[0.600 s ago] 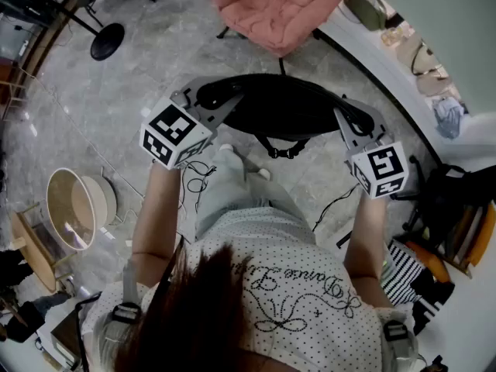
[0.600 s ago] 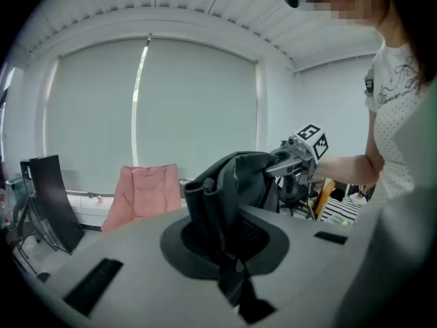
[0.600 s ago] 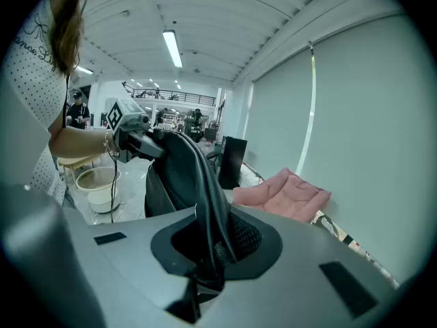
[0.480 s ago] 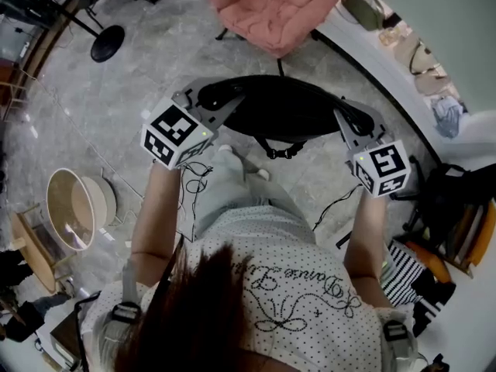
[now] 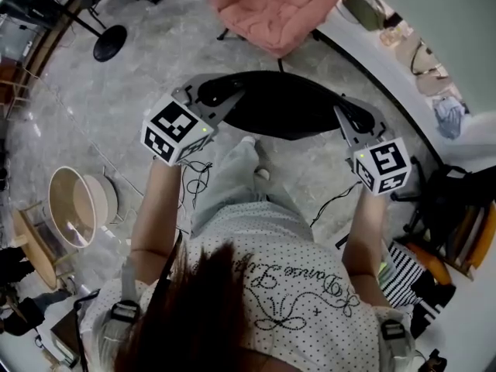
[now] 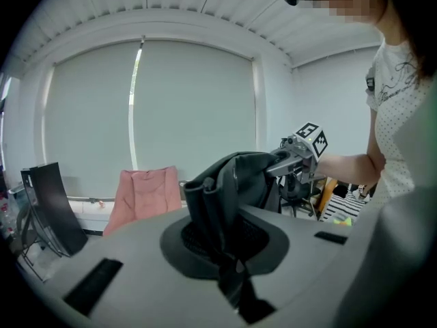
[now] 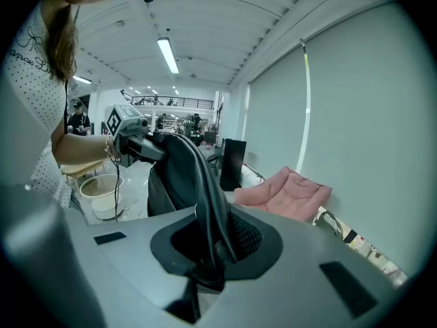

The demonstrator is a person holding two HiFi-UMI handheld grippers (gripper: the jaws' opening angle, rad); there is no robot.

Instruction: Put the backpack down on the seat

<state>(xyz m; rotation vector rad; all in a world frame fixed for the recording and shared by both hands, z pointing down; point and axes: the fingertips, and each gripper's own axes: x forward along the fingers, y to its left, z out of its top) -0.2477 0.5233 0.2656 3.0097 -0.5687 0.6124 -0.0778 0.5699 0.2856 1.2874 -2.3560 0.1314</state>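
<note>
A black backpack (image 5: 283, 103) hangs in the air between my two grippers, above the grey floor. My left gripper (image 5: 208, 99) is shut on its left strap, and my right gripper (image 5: 350, 121) is shut on the right strap. In the left gripper view the strap (image 6: 217, 210) rises out of the shut left gripper (image 6: 231, 279), with the right gripper (image 6: 295, 157) at the bag's far side. In the right gripper view the other strap (image 7: 203, 197) runs into the shut right gripper (image 7: 205, 272). The pink padded seat (image 5: 271, 10) stands beyond the bag, apart from it.
A beige basin (image 5: 77, 208) sits on the floor at the left, with loose cables (image 5: 198, 178) near my leg. A round black stand base (image 5: 110, 41) lies far left. A white ledge (image 5: 387, 60) runs along the right, with a dark chair (image 5: 446, 200) below it.
The person's leg has stepped forward under the backpack. The buckled strap that dangled below the bag is now out of sight. Both grippers keep their hold.
</note>
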